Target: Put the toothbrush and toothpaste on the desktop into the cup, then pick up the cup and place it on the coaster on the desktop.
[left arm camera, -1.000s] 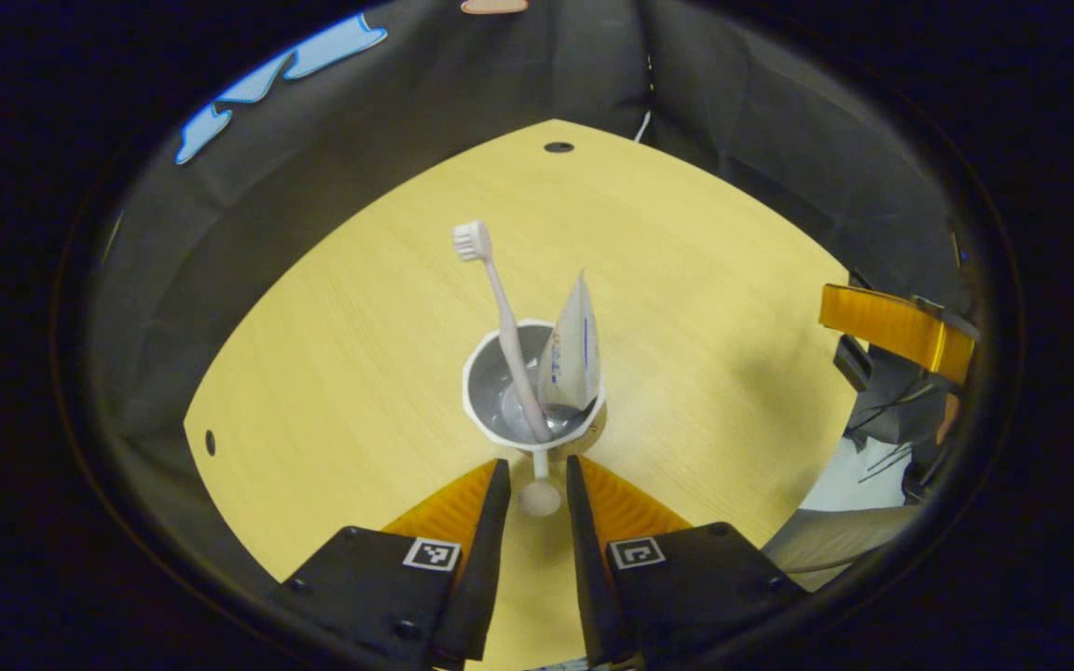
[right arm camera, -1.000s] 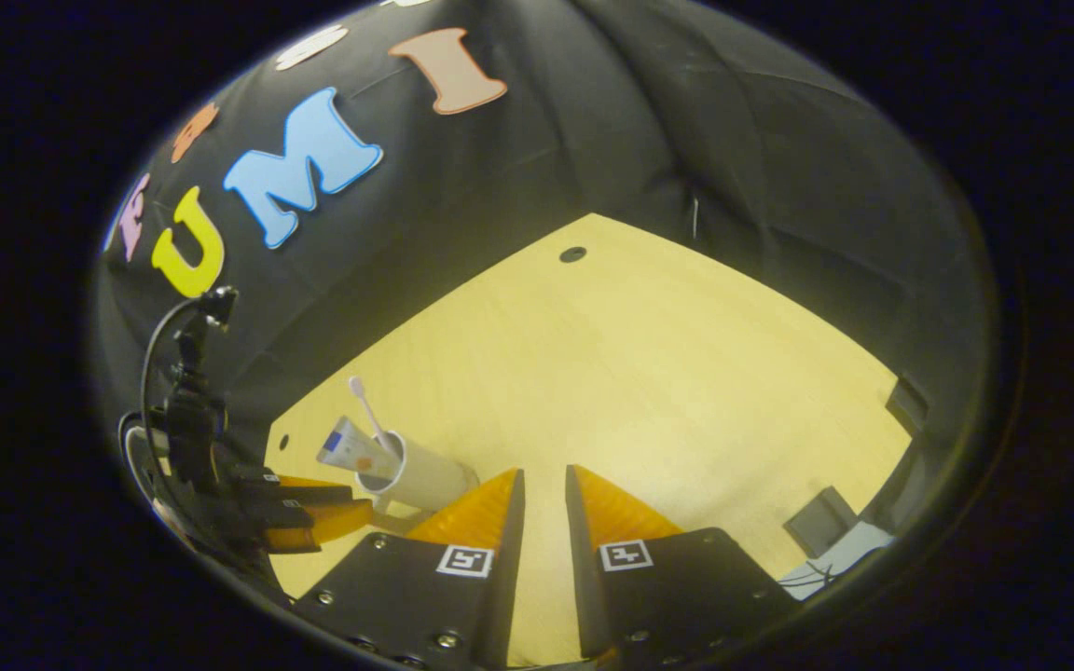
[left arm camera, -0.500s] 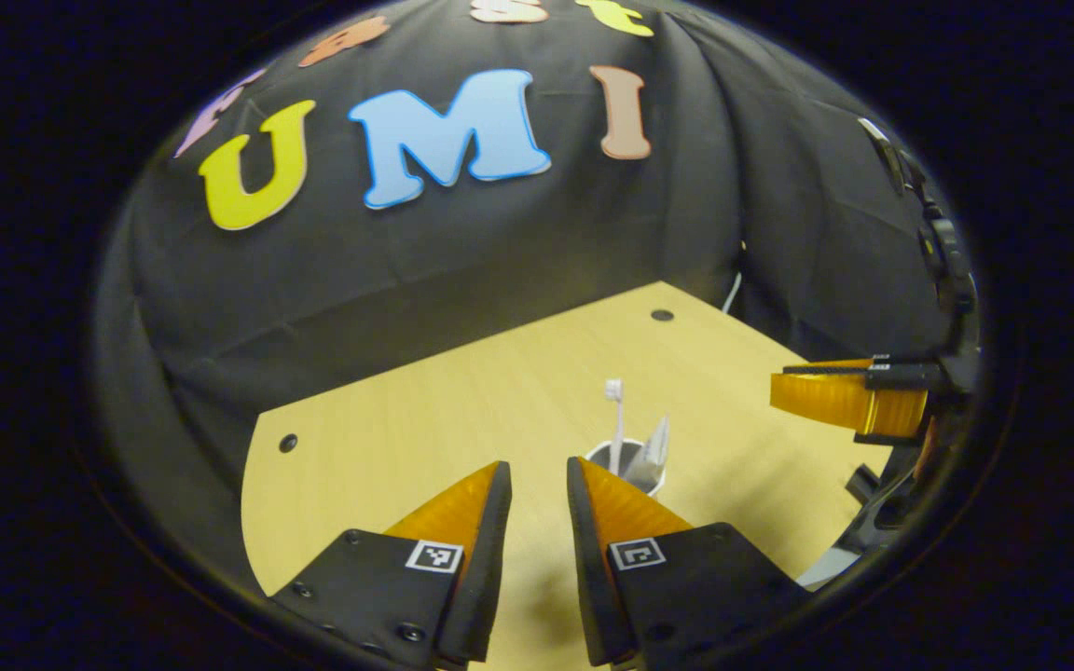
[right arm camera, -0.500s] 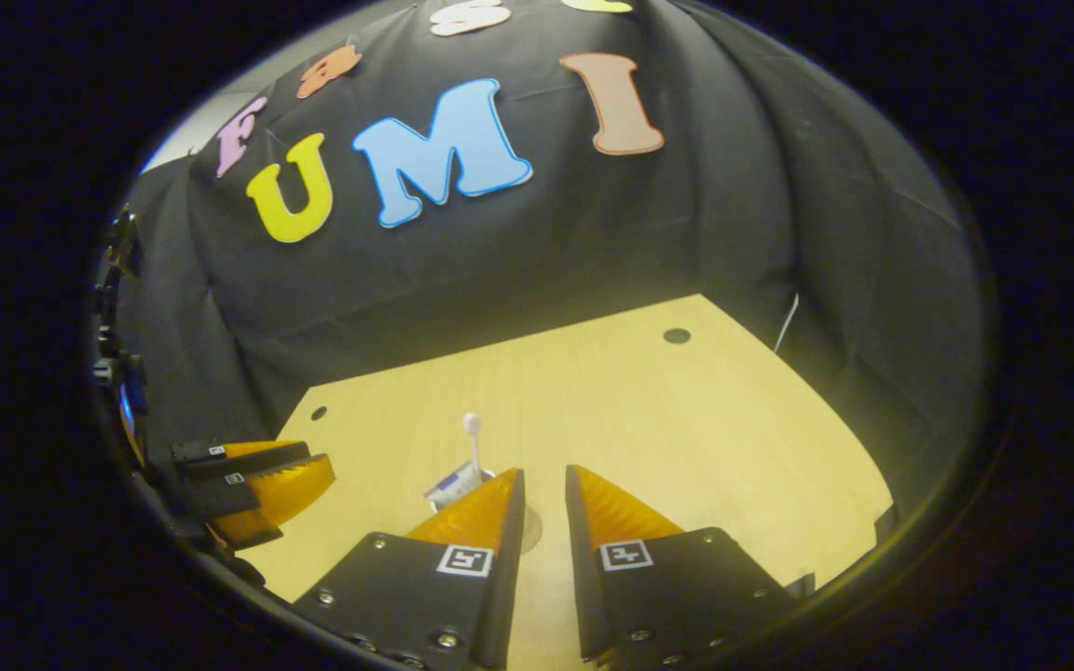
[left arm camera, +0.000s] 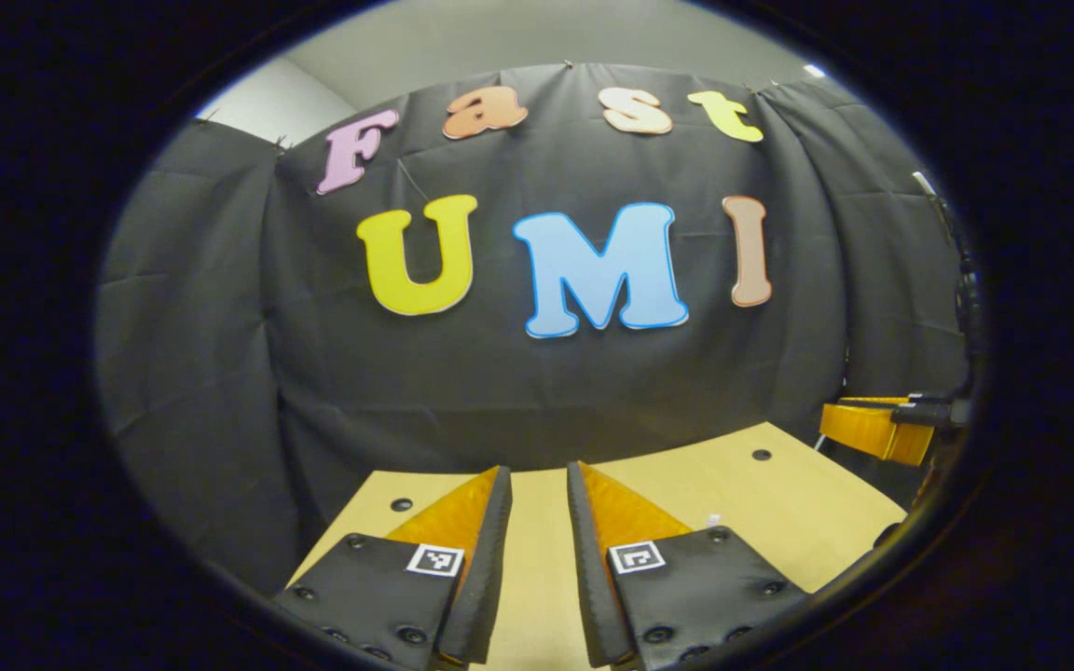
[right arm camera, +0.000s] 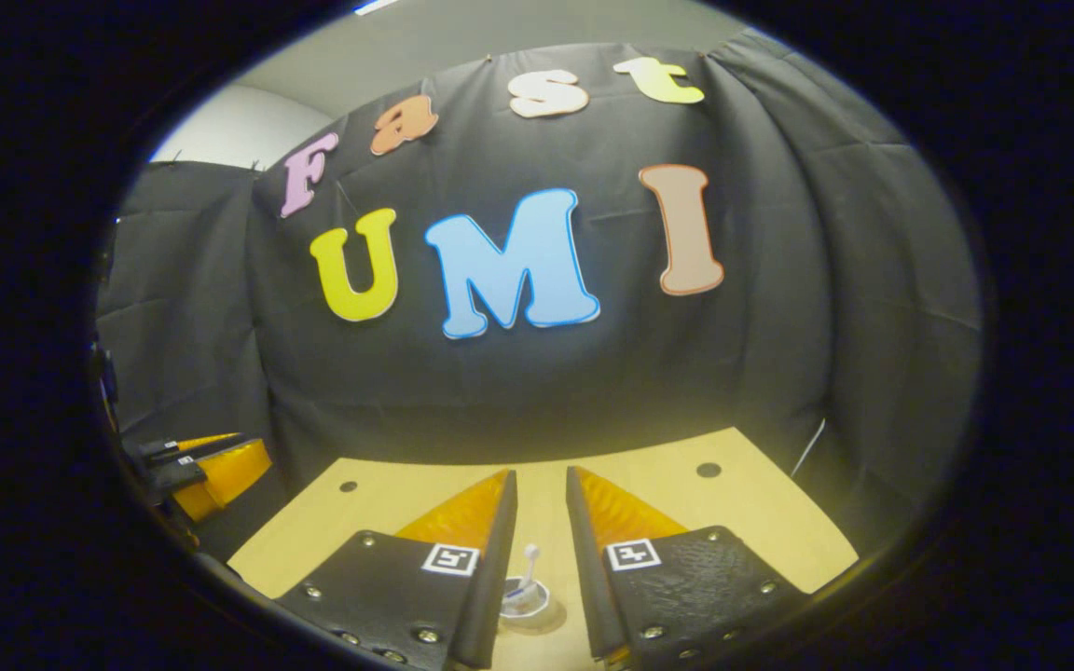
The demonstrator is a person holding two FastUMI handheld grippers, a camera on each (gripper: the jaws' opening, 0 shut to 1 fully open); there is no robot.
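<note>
Both hand-held grippers are held up and level, aimed at the far wall, presumably clear of the work. The left hand-held gripper [left arm camera: 537, 485] and right hand-held gripper [right arm camera: 542, 489] are slightly parted, gripping nothing. The cup [right arm camera: 525, 598] with the toothbrush [right arm camera: 530, 557] stands on the table [right arm camera: 761, 522], near, between the right one's fingers.

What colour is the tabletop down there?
Light yellowish wood grain; the tabletop shows best in the right gripper view.
</note>
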